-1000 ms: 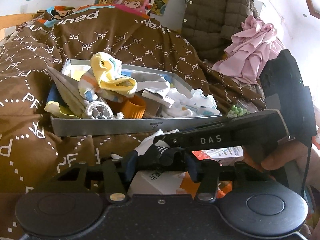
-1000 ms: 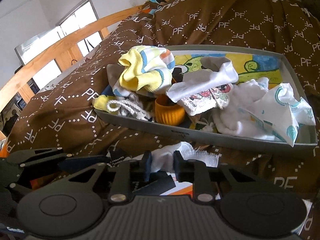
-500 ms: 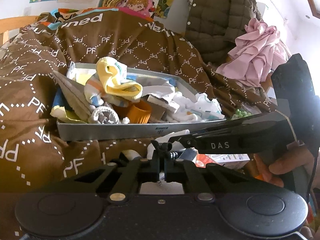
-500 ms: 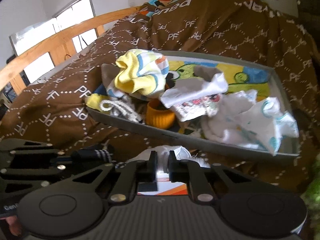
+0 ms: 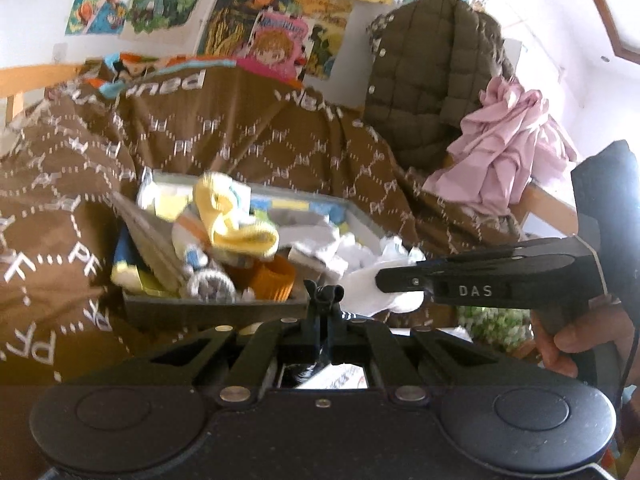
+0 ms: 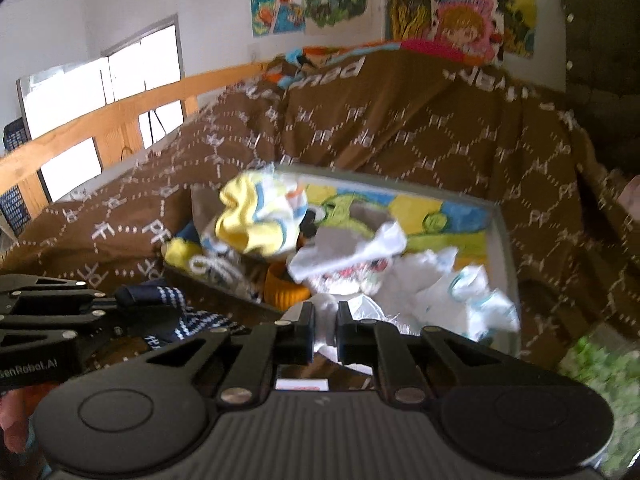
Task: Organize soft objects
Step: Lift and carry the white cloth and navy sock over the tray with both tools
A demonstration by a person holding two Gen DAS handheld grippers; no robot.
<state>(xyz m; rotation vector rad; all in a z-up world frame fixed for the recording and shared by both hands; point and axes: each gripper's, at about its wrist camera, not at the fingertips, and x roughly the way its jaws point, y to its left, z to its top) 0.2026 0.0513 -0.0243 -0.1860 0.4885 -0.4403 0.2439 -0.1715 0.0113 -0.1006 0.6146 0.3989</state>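
Left gripper (image 5: pixel 324 320): jaws clamped on dark striped sock (image 6: pixel 176 312), lifted clear of brown blanket (image 5: pixel 60 208) for transfer, levelled just short of grey tray (image 5: pixel 216 310). Right gripper (image 6: pixel 324 332): jaws pinched on white sock (image 5: pixel 372 288), raised beside tray's near wall, aimed at heaped soft items.

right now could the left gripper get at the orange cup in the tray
Probably not as things stand. The left gripper has its fingers shut on a dark striped sock, so it has nothing free to grasp with. The orange cup also sits behind the tray wall, partly under the yellow sock.
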